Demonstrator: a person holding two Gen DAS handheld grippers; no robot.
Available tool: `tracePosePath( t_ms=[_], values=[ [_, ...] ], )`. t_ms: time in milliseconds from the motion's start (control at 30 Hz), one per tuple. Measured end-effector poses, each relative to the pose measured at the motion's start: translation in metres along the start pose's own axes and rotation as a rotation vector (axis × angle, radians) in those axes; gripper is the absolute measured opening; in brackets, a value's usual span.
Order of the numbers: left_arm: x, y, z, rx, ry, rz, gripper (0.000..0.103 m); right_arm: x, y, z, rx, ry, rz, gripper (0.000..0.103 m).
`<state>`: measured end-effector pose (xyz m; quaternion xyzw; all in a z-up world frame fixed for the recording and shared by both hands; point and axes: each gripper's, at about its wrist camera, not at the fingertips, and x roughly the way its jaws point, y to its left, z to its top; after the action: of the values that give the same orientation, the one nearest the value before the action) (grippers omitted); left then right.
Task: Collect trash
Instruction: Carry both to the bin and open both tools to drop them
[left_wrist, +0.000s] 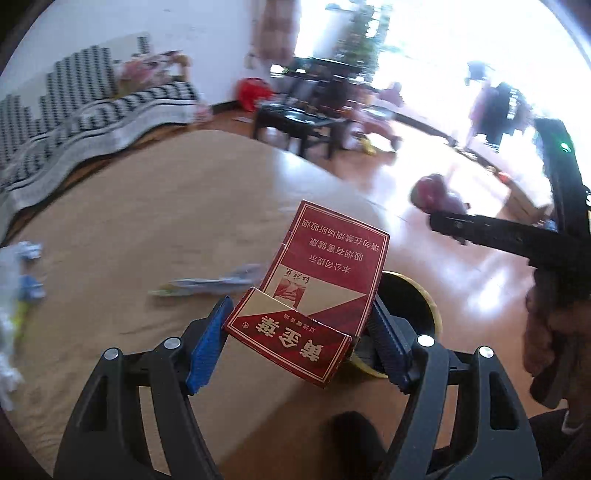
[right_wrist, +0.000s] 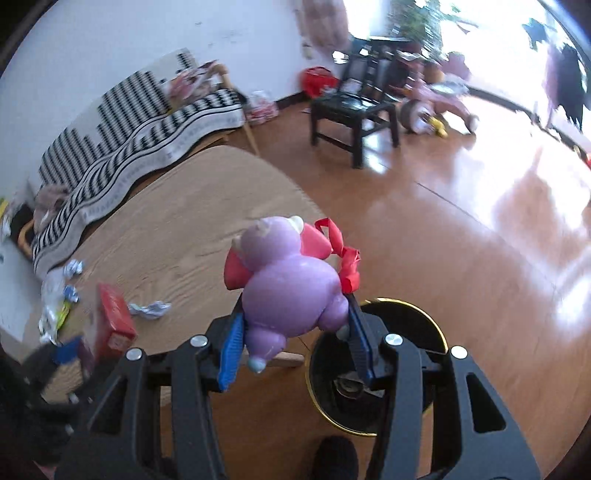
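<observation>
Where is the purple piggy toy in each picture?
Left wrist view: the purple toy is small and blurry at the right, past the red box, held in the right claw.
Right wrist view: the purple toy fills the middle, pinched in the right claw.
Shared landmark: the black bin with a gold rim, on the floor beside the table.

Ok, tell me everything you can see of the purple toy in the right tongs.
The purple toy is a plump, glossy, plastic-looking animal figure with pale horn-like nubs, pale feet, red-pink wings and a red ribbon on one side. It is clamped between the right tongs' blue pads, back to the camera, above the table edge and the gold-rimmed black bin.
</observation>
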<state>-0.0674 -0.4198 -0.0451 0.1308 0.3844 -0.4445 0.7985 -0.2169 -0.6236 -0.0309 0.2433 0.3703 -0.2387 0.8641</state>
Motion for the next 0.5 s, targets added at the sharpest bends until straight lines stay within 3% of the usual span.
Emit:
tracePosePath(
  t_ms=[200, 333, 500],
  values=[
    [0.056, -0.059, -0.007, 0.031, 0.086, -0.119, 0.071, 0.008, -0.067, -0.013, 0.120, 0.081, -0.056, 0.049],
    [0.093, -0.084, -0.013, 0.072, 0.144, -0.131, 0.071, 0.021, -0.090, -0.021, 0.151, 0.139, -0.090, 0.050],
    [0.121, -0.087, -0.010, 0.066, 0.181, -0.144, 0.071, 0.026, -0.095, -0.023, 0.155, 0.157, -0.103, 0.050]
  ],
)
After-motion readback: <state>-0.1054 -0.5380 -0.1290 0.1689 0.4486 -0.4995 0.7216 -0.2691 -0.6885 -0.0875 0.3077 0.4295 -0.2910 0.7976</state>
